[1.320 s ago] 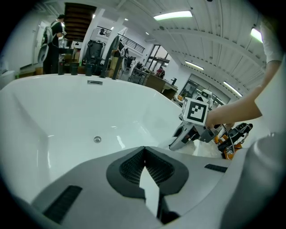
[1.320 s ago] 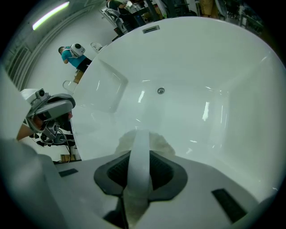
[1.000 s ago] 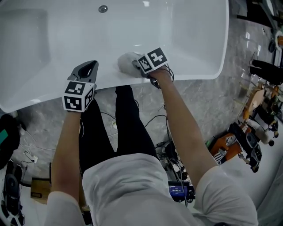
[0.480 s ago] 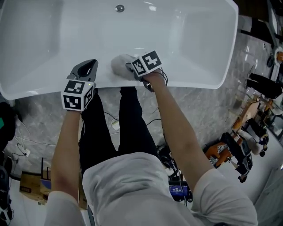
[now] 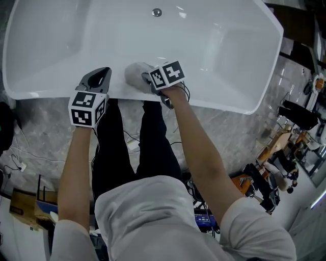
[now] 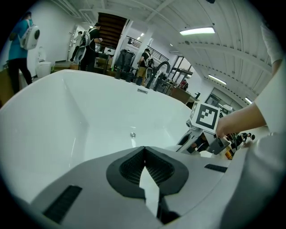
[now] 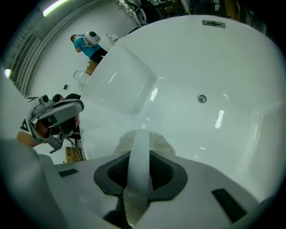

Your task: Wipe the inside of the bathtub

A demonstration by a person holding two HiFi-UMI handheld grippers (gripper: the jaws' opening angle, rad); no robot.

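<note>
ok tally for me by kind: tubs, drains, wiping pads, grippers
bathtub: 1
drain: 1
wiping pad: 1
grippers: 2, left gripper and right gripper
total: 5

We see our left gripper (image 6: 144, 154), jaws together on nothing, over the white bathtub (image 6: 67, 120); its drain (image 6: 132, 134) lies ahead, the right gripper (image 6: 195, 137) alongside.

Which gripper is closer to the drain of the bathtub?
Right. The right gripper, holding the pad, is at the near rim almost opposite the drain; the left gripper is further left along it.
</note>
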